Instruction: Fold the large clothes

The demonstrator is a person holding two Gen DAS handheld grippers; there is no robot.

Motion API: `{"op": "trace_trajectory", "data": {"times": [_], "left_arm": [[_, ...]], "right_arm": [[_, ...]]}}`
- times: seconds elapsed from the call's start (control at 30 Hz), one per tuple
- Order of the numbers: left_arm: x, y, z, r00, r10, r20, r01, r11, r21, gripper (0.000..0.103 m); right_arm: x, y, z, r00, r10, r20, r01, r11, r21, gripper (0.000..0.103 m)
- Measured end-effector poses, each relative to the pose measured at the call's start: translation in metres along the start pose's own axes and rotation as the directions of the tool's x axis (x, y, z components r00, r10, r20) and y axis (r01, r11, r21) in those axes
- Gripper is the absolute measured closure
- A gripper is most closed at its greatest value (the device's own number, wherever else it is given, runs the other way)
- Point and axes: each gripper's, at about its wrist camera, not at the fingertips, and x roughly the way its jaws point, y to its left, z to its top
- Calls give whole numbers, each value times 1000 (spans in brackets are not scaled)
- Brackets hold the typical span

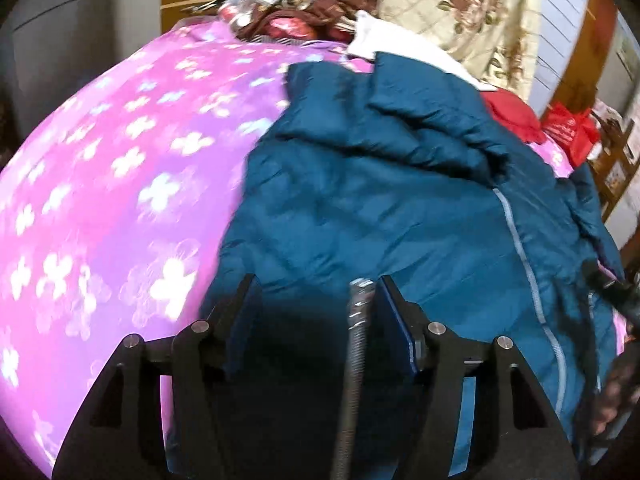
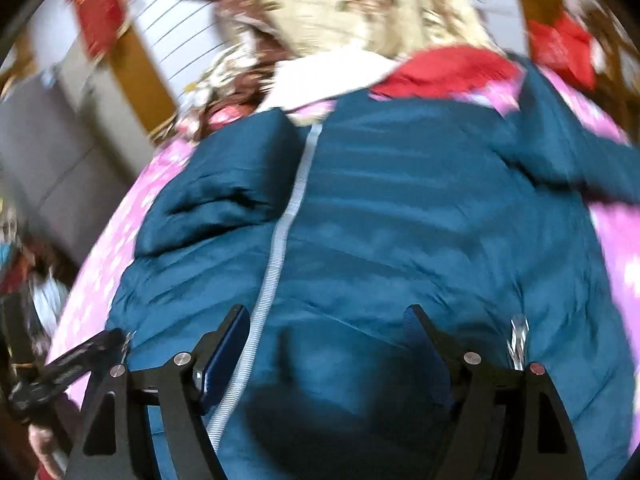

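A large teal padded jacket [image 1: 380, 208] with a pale grey zipper [image 1: 516, 240] lies spread on a pink bedspread [image 1: 112, 168] printed with white flowers. My left gripper [image 1: 316, 292] hangs over the jacket's near hem, open, with only fabric lying below the fingers. In the right wrist view the same jacket [image 2: 400, 220] fills the middle, one sleeve [image 2: 208, 208] folded in at the left and the other sleeve [image 2: 580, 160] stretched out to the right. My right gripper [image 2: 326, 320] is open above the hem, its left finger beside the zipper [image 2: 280, 248].
A cream floral quilt [image 1: 460, 12] and a heap of patterned bedding [image 1: 304, 12] are piled at the bed's far end, with a white cloth [image 1: 404, 48] and a red garment [image 1: 512, 116] by the jacket's collar. A red bag [image 1: 572, 132] hangs at the right.
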Motion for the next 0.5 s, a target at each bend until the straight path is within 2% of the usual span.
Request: {"op": "trace_trajectory", "data": {"times": [0.13,0.23,0.33,0.5], "left_arm": [[1,12,-8,998,36,45,-35,999,-11,43],[4,28,-11,998,-26,49,29,998,-59,43],[2,41,-11,993,-99,69,107,988,-114,43],[-1,43,-8,987,-139,86,151,978,-146,43]], "right_arm": [[17,58,32,999,-45,-4,43,979,-200,26],[48,105,56,994,-105,17,105,939,-328,26],[83,141,78,986,-158,49,164,903,-396,26],[142,182,92,972,-235,31,220,848,-482,26]]}}
